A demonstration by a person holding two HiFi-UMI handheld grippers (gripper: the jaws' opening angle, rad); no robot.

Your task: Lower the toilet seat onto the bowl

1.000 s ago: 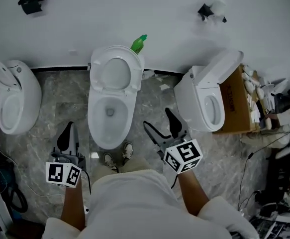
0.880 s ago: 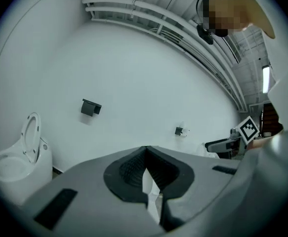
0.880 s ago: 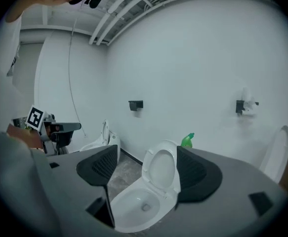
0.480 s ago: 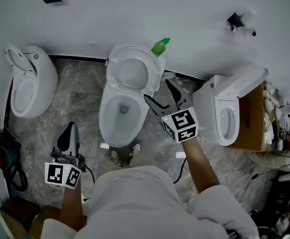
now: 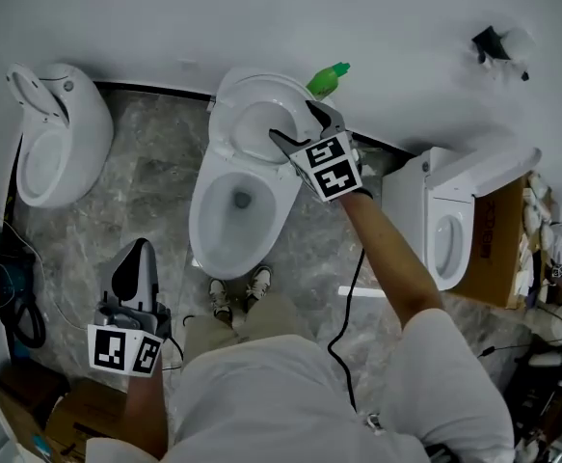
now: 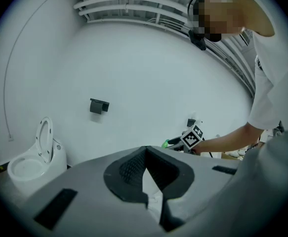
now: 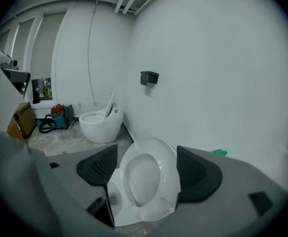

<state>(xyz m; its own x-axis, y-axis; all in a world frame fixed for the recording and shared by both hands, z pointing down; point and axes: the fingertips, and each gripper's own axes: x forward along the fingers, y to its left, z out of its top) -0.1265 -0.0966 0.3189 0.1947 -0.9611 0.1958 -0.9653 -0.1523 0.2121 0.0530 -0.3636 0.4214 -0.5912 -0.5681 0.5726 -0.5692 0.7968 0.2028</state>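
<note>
White oval toilet seat (image 5: pixel 227 114) stands raised, leaning back toward the white wall (image 5: pixel 377 27). The main risk, as I judge it, is a slam. If the tool only tips the seat forward and lets it fall, it may bang down on the white ceramic bowl (image 5: pixel 237 210). A smooth, glossy ring could also slip off hard jaws pressed against only one edge.

Nearest the person, the left gripper (image 5: pixel 134 258) hangs low over the grey marbled floor (image 5: pixel 146 181), beside the bowl's front and well apart from the seat. In the left gripper view (image 6: pixel 144 152) its jaws are clenched together on nothing.

Farther out, the right gripper (image 5: pixel 295 123) is stretched over the bowl's rear and reaches the seat's right side. In the right gripper view (image 7: pixel 146 169) its jaws are spread wide. The seat (image 7: pixel 168 179) shows in the gap between the two dark pads and fills most of it. Neither pad is clearly pressed on the ring, so I cannot tell whether there is contact yet.

Just beyond the seat's upper right edge stands a green plastic spray bottle (image 5: pixel 329 78), close to the wall. A wide swing of the right gripper could knock it over.
</note>
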